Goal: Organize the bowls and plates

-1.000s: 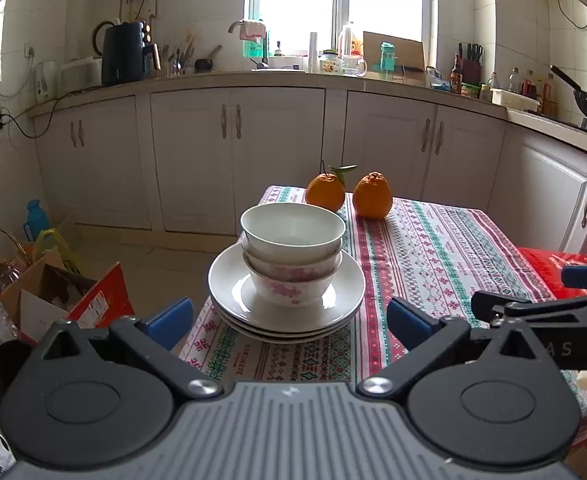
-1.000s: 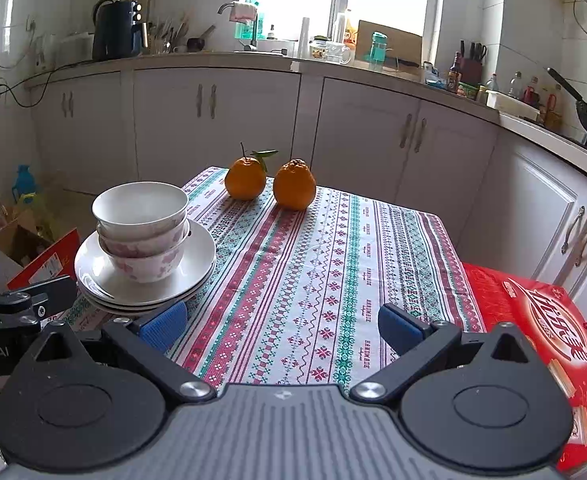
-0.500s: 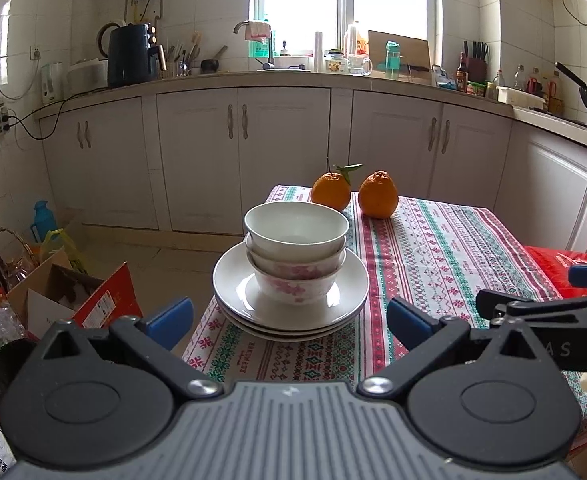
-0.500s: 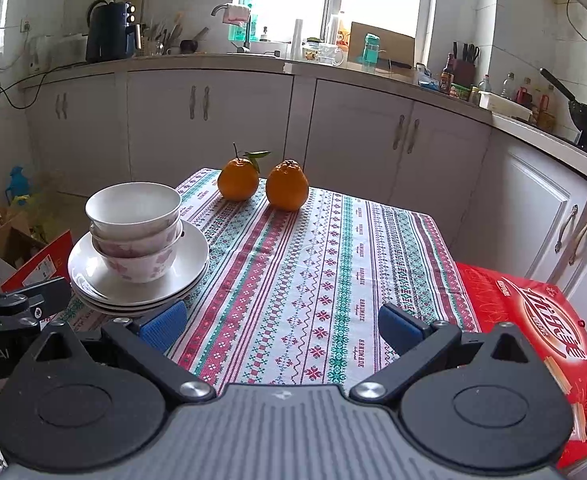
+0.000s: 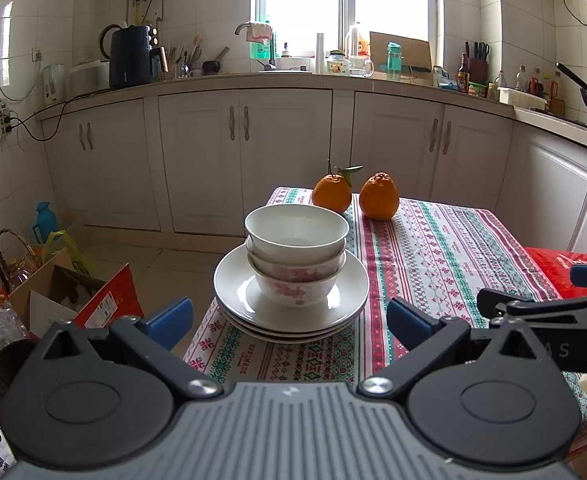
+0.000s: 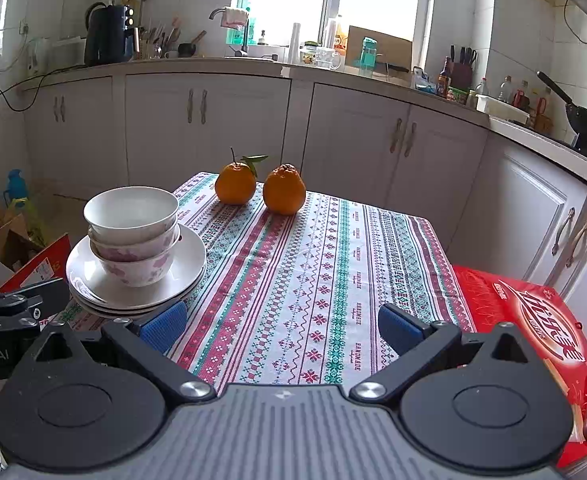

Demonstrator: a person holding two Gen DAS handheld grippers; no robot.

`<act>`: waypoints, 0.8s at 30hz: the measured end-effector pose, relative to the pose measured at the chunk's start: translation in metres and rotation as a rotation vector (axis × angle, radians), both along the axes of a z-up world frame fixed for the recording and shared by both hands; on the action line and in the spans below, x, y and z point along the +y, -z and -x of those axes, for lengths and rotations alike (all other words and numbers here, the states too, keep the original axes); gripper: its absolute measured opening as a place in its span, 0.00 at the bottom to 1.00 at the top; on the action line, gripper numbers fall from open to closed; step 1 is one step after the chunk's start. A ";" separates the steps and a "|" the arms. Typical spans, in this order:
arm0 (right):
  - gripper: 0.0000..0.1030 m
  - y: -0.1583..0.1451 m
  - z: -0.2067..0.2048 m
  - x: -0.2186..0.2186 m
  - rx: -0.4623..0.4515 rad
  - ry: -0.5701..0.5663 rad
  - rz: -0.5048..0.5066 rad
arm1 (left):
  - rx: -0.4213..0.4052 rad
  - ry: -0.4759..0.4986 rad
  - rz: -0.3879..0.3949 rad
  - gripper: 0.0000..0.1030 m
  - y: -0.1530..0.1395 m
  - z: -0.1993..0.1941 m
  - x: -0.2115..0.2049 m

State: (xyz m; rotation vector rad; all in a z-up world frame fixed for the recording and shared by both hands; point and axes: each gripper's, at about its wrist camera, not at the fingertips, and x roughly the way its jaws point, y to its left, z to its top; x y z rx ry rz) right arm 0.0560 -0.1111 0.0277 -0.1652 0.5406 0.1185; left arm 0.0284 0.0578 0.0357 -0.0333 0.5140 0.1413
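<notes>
Several white bowls (image 5: 296, 236) are nested in a pile, the lower ones with pink flowers, on a stack of white plates (image 5: 233, 292) at the near left corner of the table. The right wrist view shows the same bowls (image 6: 131, 216) and plates (image 6: 189, 256) at left. My left gripper (image 5: 289, 320) is open, empty, just short of the plates. My right gripper (image 6: 281, 326) is open and empty above the patterned tablecloth (image 6: 313, 272), to the right of the pile.
Two oranges (image 5: 355, 196) sit at the table's far end. A red package (image 6: 533, 312) lies off the table's right edge. A cardboard box (image 5: 73, 296) and bags stand on the floor at left. White cabinets (image 5: 245, 160) and a cluttered counter run behind.
Both views have shifted slightly, as if both grippers rose and eased back a little. The bowls and plates have not moved. Both grippers stay open.
</notes>
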 end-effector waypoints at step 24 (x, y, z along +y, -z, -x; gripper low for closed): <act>1.00 0.000 0.001 0.000 -0.004 0.007 0.003 | 0.005 -0.005 0.008 0.99 0.001 0.001 -0.001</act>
